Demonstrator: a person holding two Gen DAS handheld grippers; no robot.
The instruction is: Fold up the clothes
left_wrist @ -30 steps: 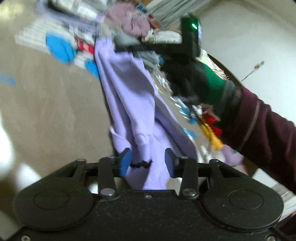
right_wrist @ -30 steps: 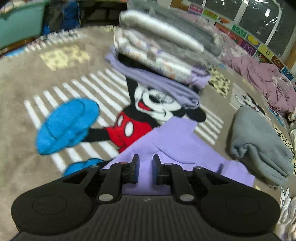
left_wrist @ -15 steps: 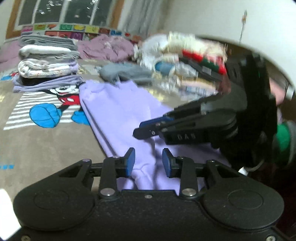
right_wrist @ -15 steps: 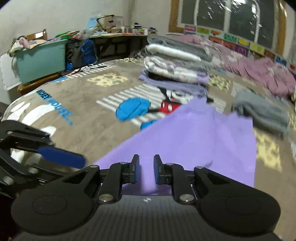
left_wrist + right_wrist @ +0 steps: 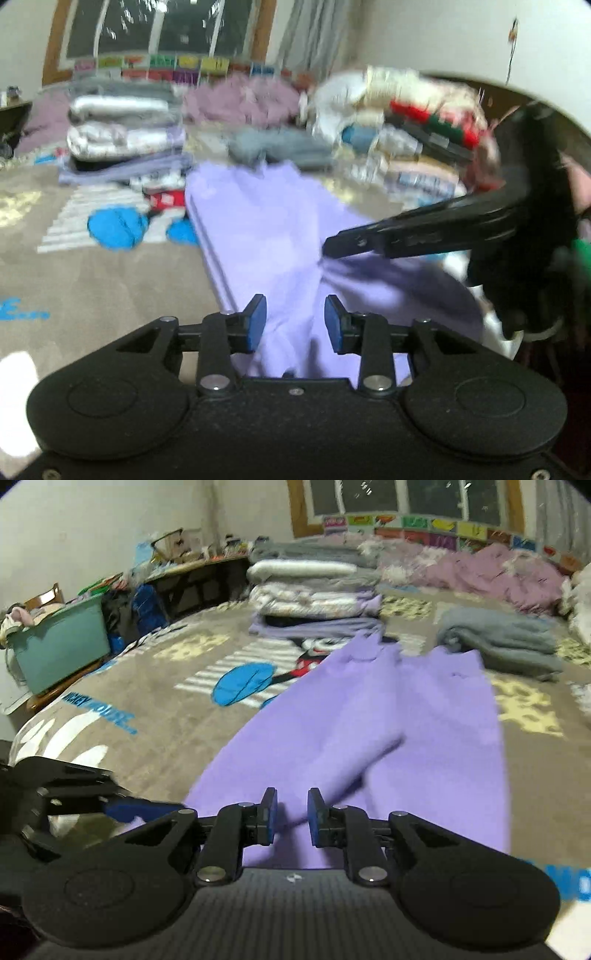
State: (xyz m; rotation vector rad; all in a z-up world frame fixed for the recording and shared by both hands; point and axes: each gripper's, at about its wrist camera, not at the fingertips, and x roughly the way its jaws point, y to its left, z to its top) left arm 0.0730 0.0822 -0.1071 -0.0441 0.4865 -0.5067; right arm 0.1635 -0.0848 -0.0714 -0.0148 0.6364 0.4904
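A lilac fleece garment [image 5: 369,720] with two leg-like halves lies lengthwise on the brown cartoon blanket [image 5: 155,709]. Its near end is lifted off the blanket. My right gripper [image 5: 290,812] is shut on the near hem, with cloth pinched in the narrow gap. In the left wrist view the same garment [image 5: 258,229] bunches up between the blue pads of my left gripper [image 5: 294,317], which is shut on it. The right gripper [image 5: 332,247] reaches in from the right there, pulling a fold taut. The left gripper [image 5: 147,808] shows at the left edge of the right wrist view.
A tall stack of folded clothes [image 5: 314,590] stands at the blanket's far side, and a folded grey garment [image 5: 498,642] lies to its right. A pink heap [image 5: 498,568] sits under the window. A colourful pile [image 5: 417,129] is far right, a teal bin [image 5: 59,646] far left.
The garment hung up in the air a second ago; both grippers have since swung low and it now lies stretched out on the blanket, near end still held.
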